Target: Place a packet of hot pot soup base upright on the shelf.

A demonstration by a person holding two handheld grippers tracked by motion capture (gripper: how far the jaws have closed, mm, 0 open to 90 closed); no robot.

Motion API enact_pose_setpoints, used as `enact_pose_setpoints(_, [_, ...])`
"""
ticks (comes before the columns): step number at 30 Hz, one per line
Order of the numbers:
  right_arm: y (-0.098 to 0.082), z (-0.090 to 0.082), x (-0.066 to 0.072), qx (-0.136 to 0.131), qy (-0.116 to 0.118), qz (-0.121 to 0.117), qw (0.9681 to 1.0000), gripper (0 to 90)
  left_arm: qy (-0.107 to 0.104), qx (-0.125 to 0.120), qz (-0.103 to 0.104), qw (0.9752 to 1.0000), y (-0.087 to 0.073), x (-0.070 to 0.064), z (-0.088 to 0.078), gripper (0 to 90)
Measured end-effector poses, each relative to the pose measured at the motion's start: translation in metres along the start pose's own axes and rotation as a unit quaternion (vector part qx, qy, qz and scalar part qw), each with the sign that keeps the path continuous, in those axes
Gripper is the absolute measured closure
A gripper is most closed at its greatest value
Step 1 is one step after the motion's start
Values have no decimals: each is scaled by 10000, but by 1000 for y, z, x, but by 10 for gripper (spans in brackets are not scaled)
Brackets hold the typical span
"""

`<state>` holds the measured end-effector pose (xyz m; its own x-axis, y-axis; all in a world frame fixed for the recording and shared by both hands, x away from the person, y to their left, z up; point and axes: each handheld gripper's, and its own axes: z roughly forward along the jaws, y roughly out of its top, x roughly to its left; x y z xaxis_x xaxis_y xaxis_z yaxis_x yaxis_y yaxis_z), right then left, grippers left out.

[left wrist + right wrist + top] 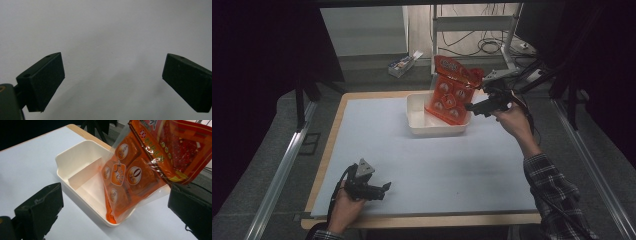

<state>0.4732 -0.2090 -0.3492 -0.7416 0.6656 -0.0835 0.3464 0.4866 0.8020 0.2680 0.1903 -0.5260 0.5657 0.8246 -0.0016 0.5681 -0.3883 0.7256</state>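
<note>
Right tool (472, 106): jaws spread wide apart, nothing between them. In the right gripper view both black jaws stand at the lower corners, with the orange pouch (135, 170) ahead and between them, free of both pads. The pouch's upper edge passes just above the right-hand jaw; whether they touch there I cannot tell.

Orange pouch: stands tilted in the white bin (75, 157), lower corner down inside the compartment nearest this tool, top leaning up and out over the bin's rim toward the tool's right side. Clear film over orange contents, round white printed badges on the face, a darker red printed panel at the top.

White bin: rectangular, with a thin white divider (85, 173) across it. The compartment beyond the divider, farther from the tool, looks bare. The bin sits on the pale counter (412, 155), directly ahead of the right tool and just beyond its tips.

Left tool (384, 188): released, jaws wide apart, nothing held. The left gripper view has only plain counter surface ahead of its jaws. In the high view it lies low on the counter near the person's edge, well apart from the bin and from the right tool.

Behind the counter, on the floor: a small box (404, 62) and loose cables.
</note>
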Motion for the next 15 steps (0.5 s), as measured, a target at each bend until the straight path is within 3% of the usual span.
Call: enact_pose_setpoints(15, [-16, -6, 19, -25, 206, -154, 9997, 0, 30, -48, 37, 10000, 0, -1, 0, 43])
